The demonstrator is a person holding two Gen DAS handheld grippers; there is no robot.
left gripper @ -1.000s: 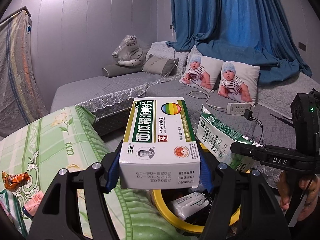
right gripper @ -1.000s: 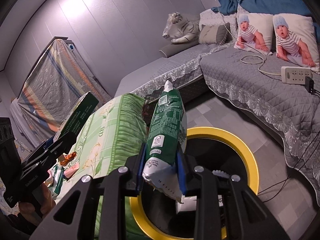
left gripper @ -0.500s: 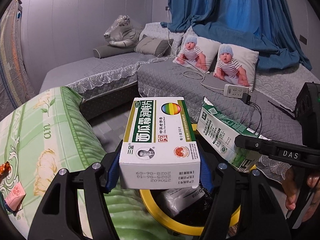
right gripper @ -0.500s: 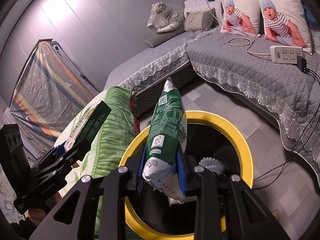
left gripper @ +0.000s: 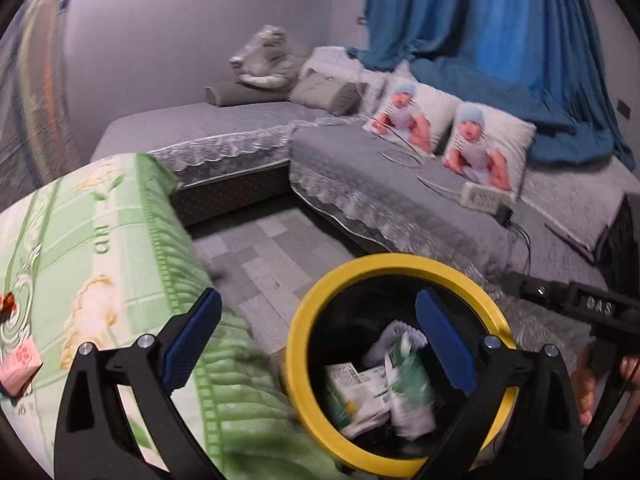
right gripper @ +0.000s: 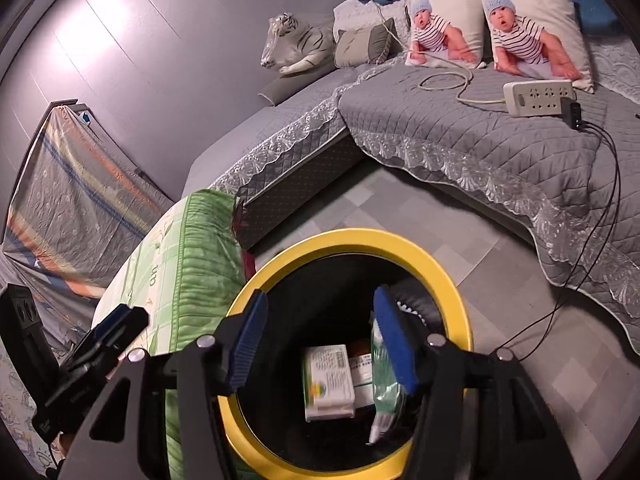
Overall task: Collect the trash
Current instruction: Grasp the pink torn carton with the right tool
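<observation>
A black trash bin with a yellow rim (left gripper: 304, 308) (right gripper: 448, 268) stands on the floor below both grippers. Inside it lie the white and green medicine box (right gripper: 329, 382) (left gripper: 352, 396) and the green snack bag (right gripper: 386, 380) (left gripper: 412, 384), both motion-blurred. My left gripper (left gripper: 318, 344) is open and empty above the bin's left rim. My right gripper (right gripper: 320, 340) is open and empty above the bin's mouth. The left gripper shows at the left edge of the right wrist view (right gripper: 100, 344); the right gripper shows at the right of the left wrist view (left gripper: 576, 300).
A green floral-covered surface (left gripper: 100, 248) lies left of the bin, with a pink packet (left gripper: 18, 364) and an orange wrapper (left gripper: 8, 302) on it. A grey quilted sofa (right gripper: 460, 136) with baby-print pillows, a power strip (right gripper: 540, 96) and cables stands behind.
Both grippers have opened. The medicine box has dropped from the left gripper and the green bag from the right gripper into the bin.
</observation>
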